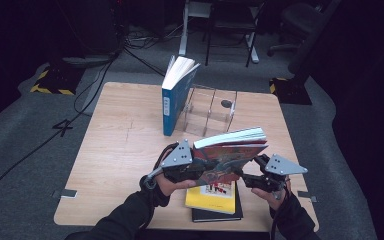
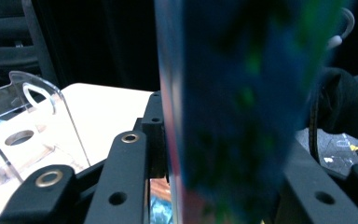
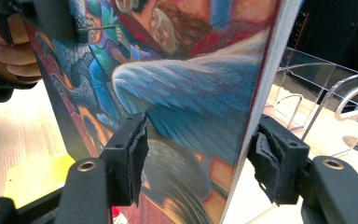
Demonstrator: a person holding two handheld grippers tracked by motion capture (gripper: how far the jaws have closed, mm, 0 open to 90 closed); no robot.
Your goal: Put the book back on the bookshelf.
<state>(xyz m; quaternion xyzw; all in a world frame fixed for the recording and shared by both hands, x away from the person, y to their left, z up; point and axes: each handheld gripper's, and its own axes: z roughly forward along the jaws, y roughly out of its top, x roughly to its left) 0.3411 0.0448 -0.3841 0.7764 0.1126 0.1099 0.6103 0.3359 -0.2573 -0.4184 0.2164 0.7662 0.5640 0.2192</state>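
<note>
dim lab, hazard-taped stands (image 1: 55, 82), floor cables (image 1: 100, 75), office chairs (image 1: 300, 22)

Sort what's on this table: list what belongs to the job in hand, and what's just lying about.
In the job: colourful book, held up by left gripper; right gripper at its lower edge; clear rack.
Lying about: blue book standing at the rack; yellow book; black book beneath it.

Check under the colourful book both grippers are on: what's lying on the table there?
Under the colourful book lies a yellow book stacked on a black book, on the table. The raised book covers their far ends, so titles and full covers are hidden.
</note>
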